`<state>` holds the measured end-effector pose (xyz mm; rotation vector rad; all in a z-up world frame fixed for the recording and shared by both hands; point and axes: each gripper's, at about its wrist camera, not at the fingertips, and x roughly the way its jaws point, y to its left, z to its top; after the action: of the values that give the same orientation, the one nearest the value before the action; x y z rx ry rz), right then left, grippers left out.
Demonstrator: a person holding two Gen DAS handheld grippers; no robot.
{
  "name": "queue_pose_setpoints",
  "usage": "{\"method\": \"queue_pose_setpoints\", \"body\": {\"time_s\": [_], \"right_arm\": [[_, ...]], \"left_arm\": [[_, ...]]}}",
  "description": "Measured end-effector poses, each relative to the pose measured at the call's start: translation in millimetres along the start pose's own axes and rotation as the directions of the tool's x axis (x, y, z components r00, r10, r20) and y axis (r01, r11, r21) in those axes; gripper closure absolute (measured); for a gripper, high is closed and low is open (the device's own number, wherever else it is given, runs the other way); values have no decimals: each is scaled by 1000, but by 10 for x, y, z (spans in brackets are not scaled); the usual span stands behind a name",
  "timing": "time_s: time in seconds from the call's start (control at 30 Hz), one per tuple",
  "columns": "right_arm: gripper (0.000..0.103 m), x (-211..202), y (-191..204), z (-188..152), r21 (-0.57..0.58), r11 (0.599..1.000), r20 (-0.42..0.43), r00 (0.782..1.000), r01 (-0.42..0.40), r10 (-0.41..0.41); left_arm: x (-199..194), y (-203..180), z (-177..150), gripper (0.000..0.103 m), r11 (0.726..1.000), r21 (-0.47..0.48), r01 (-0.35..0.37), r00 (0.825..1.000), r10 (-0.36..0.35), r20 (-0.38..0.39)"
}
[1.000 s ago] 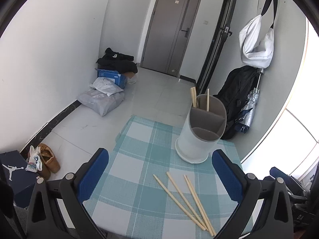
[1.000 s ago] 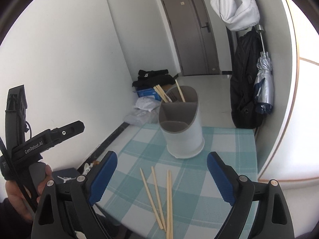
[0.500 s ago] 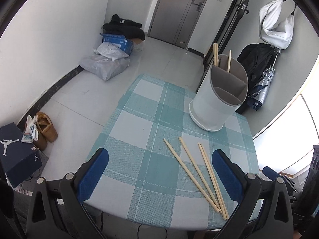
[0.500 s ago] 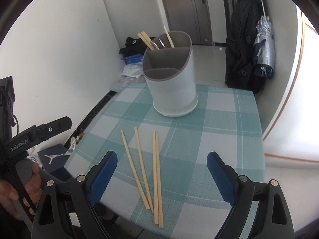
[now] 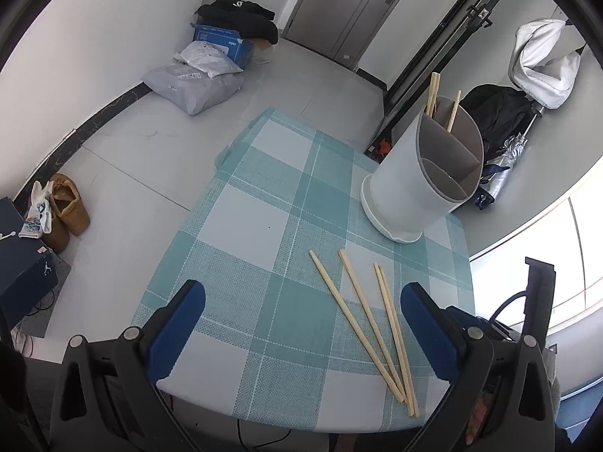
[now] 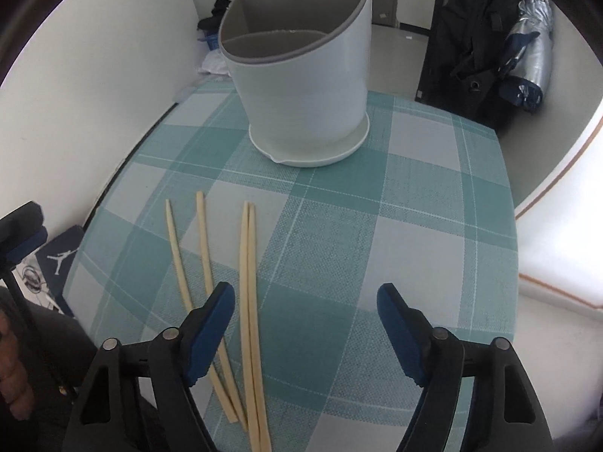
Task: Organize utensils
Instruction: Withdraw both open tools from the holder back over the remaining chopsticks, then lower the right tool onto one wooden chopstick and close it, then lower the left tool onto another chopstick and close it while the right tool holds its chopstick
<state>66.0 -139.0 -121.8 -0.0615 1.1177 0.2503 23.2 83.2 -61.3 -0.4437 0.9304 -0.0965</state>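
Observation:
Several wooden chopsticks (image 6: 247,293) lie side by side on the teal checked tablecloth (image 6: 414,196); the left wrist view shows the same chopsticks (image 5: 361,316) near the table's front right. A white divided utensil holder (image 6: 301,86) stands behind them with chopsticks and a fork in its far compartments. That holder (image 5: 418,177) is at the table's far right in the left wrist view. My right gripper (image 6: 305,320) hovers low over the chopsticks' near ends, jaws closing, pads touching nothing. My left gripper (image 5: 301,324) is open above the near edge, holding nothing.
The small table ends close on every side. On the floor lie grey bags and a blue box (image 5: 218,43), shoes (image 5: 64,207) and a dark shoebox (image 5: 22,271). A black bag and folded umbrella (image 6: 527,60) lean at the wall right of the table.
Both grippers have dropped and tipped downward toward the table. The right one came in close over the chopsticks and its jaws have narrowed. The holder now fills the top of its view.

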Motion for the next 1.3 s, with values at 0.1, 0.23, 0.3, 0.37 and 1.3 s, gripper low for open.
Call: {"method": "queue_pose_setpoints", "body": {"time_s": [0.1,0.23,0.3,0.37,1.3], "right_arm": [[36,73,21,64,7,1000,-29,1000,-1,1],[43,182,112,111,-32,999,-58,998,6,-8],[51,234,161,117,-56,998,-74,997,8,-12],[56,239,196,118,-78,997,-68,998,10,-15],[99,417,366,532,-310,948,-145,989,-66,21]], "left_arm": [[-41,2,83,1,1000,7,-10,999,10,31],[-76,81,152,1,999,-39,-8,999,10,50],[-85,114,162,1,999,-50,-19,998,22,56],[-89,137,167,1,998,-54,-34,997,38,64],[4,413,237,1,982,-179,-61,998,65,18]]}}
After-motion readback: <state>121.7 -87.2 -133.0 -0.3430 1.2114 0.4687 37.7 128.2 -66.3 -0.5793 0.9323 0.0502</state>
